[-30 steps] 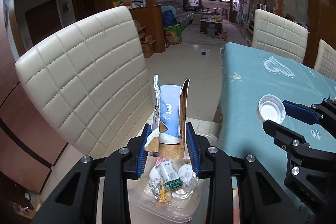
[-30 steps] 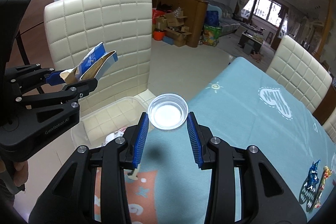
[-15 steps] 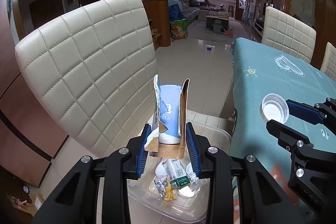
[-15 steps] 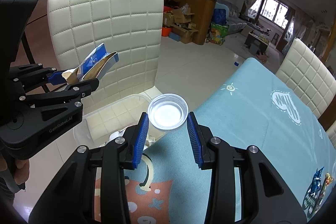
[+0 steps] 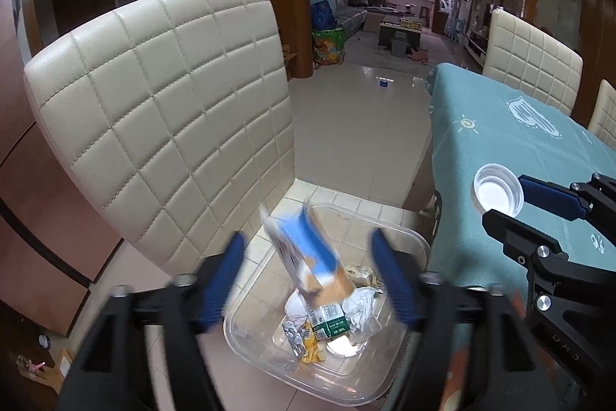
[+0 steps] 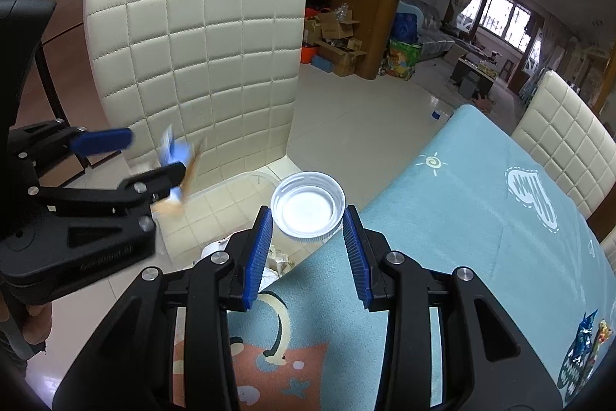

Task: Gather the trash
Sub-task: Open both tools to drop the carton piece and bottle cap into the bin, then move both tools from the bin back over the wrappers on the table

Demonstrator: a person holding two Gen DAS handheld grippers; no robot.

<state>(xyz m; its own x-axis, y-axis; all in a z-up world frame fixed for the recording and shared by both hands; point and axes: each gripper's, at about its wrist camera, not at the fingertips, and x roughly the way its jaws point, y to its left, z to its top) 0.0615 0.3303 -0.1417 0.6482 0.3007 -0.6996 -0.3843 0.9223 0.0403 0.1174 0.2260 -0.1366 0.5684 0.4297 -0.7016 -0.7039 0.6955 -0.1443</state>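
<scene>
The left claw (image 5: pixel 308 280) stands wide apart above a clear plastic bin (image 5: pixel 408 245) on the tiled floor, and a torn blue-and-white carton (image 5: pixel 308 257), blurred and tilted, hangs free between its fingers, touching neither and on its way into the bin. The bin already holds a small heap: crumpled white paper (image 5: pixel 360 307), a green-printed carton (image 5: pixel 331 324) and foil and yellow wrappers (image 5: pixel 304 345), so a good share of the collecting looks done. To the right, the right claw (image 6: pixel 308 222) grips a white plastic lid (image 6: pixel 307 210) by its ribbed rim, open side up, holding it over the corner of the desk (image 6: pixel 481 218) nearest the bin; by the look of it, that lid goes in next. Far along the teal cloth, two shiny candy wrappers (image 6: pixel 589 341) lie at the desk's near right edge, well apart from the bin and likely awaiting pickup. A cream quilted chair (image 5: pixel 165 110) stands just behind the bin.
</scene>
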